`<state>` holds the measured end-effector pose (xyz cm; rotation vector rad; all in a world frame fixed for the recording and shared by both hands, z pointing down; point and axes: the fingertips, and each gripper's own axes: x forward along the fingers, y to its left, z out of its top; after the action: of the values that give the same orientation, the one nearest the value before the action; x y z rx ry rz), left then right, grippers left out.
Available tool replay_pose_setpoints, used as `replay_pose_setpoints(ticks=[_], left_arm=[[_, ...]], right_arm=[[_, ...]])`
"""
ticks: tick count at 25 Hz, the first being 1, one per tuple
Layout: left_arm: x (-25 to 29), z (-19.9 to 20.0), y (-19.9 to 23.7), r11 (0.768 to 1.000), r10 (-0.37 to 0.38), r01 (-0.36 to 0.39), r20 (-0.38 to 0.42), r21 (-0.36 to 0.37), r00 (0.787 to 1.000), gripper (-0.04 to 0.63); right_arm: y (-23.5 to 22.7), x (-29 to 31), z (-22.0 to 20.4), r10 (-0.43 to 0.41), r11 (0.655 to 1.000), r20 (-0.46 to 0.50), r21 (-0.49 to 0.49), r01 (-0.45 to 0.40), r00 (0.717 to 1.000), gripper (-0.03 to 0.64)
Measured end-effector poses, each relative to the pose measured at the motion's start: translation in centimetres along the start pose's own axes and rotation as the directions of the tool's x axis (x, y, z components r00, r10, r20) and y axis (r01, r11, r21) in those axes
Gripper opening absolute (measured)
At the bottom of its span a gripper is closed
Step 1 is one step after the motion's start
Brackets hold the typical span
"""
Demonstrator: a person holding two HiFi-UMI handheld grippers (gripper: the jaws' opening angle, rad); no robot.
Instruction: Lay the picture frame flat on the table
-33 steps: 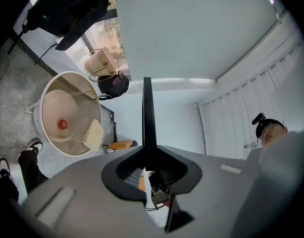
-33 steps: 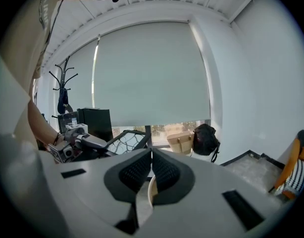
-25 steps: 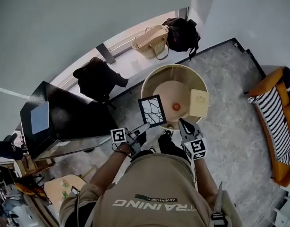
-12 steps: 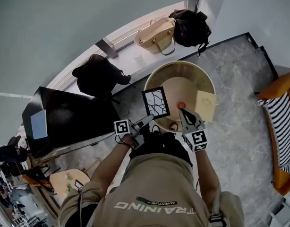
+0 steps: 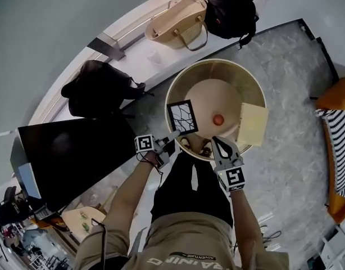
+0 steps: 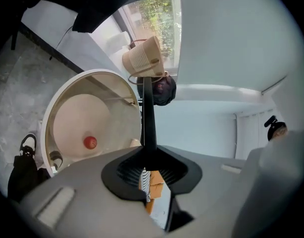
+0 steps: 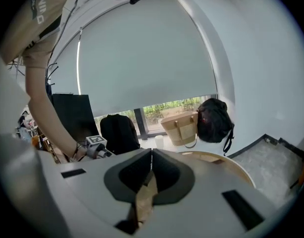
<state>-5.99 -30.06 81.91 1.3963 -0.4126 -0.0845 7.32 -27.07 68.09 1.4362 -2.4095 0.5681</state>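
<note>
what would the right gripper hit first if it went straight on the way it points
Likely nothing close: the right gripper aims level over the round table, so the way looks free up to the window ledge beside the tan tote bag.

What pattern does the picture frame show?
White branching lines on dark; the picture frame shows best in the head view.

Head view: high above the person [image 5: 189,229], aimed steeply down at the round table [image 5: 203,97]. Left gripper view: close behind its jaws, rolled sideways, facing far across the table. Right gripper view: level, facing the far window [image 7: 162,108]. All share table, tan bag [image 5: 175,30], black backpack [image 5: 228,10].
</note>
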Motion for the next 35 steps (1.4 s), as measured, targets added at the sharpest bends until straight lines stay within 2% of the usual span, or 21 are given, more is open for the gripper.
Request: replay_pose_setpoints(ticks=[4,7,10,14,16,18,23,26,30,32,35], left_arm=[[0.7,2.3,6.0,0.999,0.012,-0.009,-0.08,0.037,0.997,0.075],[0.7,3.3,9.3,0.999,0.041,-0.038,-0.114,0.036,0.993,0.075],[0.6,3.8,11.2,0.999,0.043,-0.043,-0.12,0.003,0.992,0.075],[0.2,4.9,13.7,0.997,0.059,-0.05,-0.15,0.063,0.987,0.075],[0.2,4.9,14.0,0.999,0.046,-0.042,-0.15,0.03,0.988,0.075],[0.3,5.0,14.3,0.999,0.043,-0.04,-0.155,0.027,0.987,0.075],[0.3,5.1,16.0,0.98,0.167,-0.143,-0.185,0.139,0.968,0.077],[0.4,5.0,16.6,0.944,0.273,-0.223,-0.197,0.242,0.942,0.077],[0.8,5.2,16.8,0.874,0.395,-0.322,-0.145,0.364,0.907,0.095],[0.7,5.6,17.0,0.832,0.454,-0.384,-0.094,0.4,0.886,0.126],[0.1,6.1,17.6,0.757,0.542,-0.477,-0.021,0.446,0.84,0.158]], right_arm=[[0.6,3.9,-3.2,-0.025,1.0,0.042,0.019,0.024,0.999,0.008],[0.7,6.6,-5.9,-0.034,0.999,0.018,0.03,0.033,0.999,0.008],[0.8,8.6,-7.5,-0.028,0.999,-0.003,0.041,0.028,1.0,0.008],[0.8,10.2,-8.5,-0.033,0.998,-0.015,0.045,0.033,0.999,0.008],[0.9,10.4,-9.1,-0.039,0.998,-0.022,0.055,0.04,0.999,0.008],[1.1,10.4,-9.7,-0.043,0.996,-0.037,0.074,0.045,0.998,0.008],[1.9,10.7,-10.4,-0.031,0.995,-0.061,0.093,0.036,0.998,0.008],[2.3,10.9,-10.8,-0.028,0.992,-0.072,0.122,0.037,0.997,0.008],[2.6,10.8,-11.1,-0.022,0.99,-0.074,0.141,0.032,0.997,0.008],[2.8,10.7,-11.2,-0.015,0.989,-0.073,0.149,0.026,0.997,0.008],[3.1,10.6,-11.3,-0.006,0.988,-0.068,0.153,0.016,0.998,0.008]])
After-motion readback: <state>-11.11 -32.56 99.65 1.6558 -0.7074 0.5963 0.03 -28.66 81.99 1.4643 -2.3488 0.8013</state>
